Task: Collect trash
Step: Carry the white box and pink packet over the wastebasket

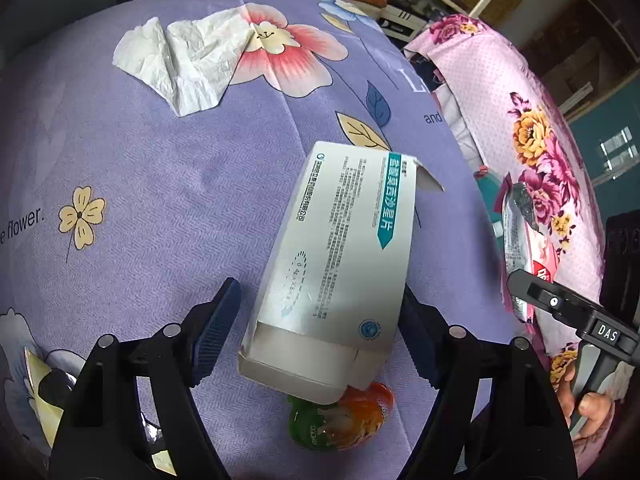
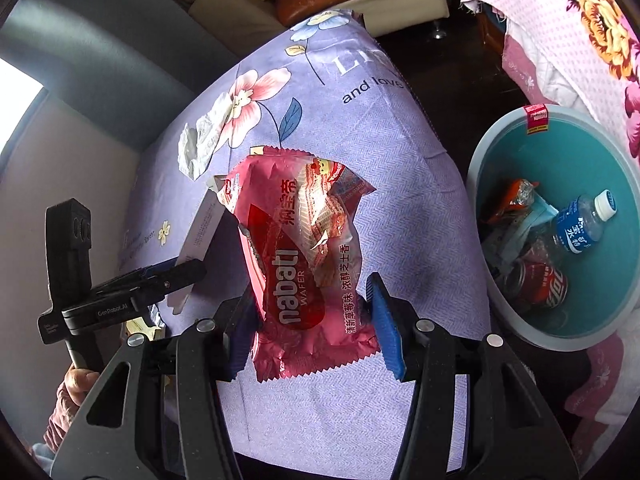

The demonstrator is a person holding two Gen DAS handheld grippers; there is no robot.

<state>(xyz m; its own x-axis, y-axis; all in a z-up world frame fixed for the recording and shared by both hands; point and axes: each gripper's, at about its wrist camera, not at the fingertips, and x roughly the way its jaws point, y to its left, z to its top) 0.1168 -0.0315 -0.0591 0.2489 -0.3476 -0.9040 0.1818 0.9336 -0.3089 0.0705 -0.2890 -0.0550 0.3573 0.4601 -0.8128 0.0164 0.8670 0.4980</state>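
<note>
Bench under purple floral cloth (image 1: 160,168). Left tool (image 1: 316,332): jaws wide, straddling a white box (image 1: 340,248) near the right edge, left pad clear of it. Right tool (image 2: 316,320): clamped on a pink wrapper (image 2: 304,248), held above the cloth. Tissue (image 1: 188,56) at the far edge. Teal bin (image 2: 600,280) beyond the right edge holds a bottle (image 2: 580,224) and can (image 2: 540,284).

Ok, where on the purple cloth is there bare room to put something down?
Bare cloth lies below the tissue and left of the white box, around the yellow flower print. It is crowded near the left tongs: box, a jelly cup under it, wrappers at the lower left. The wafer wrapper sits in the right tongs.
</note>
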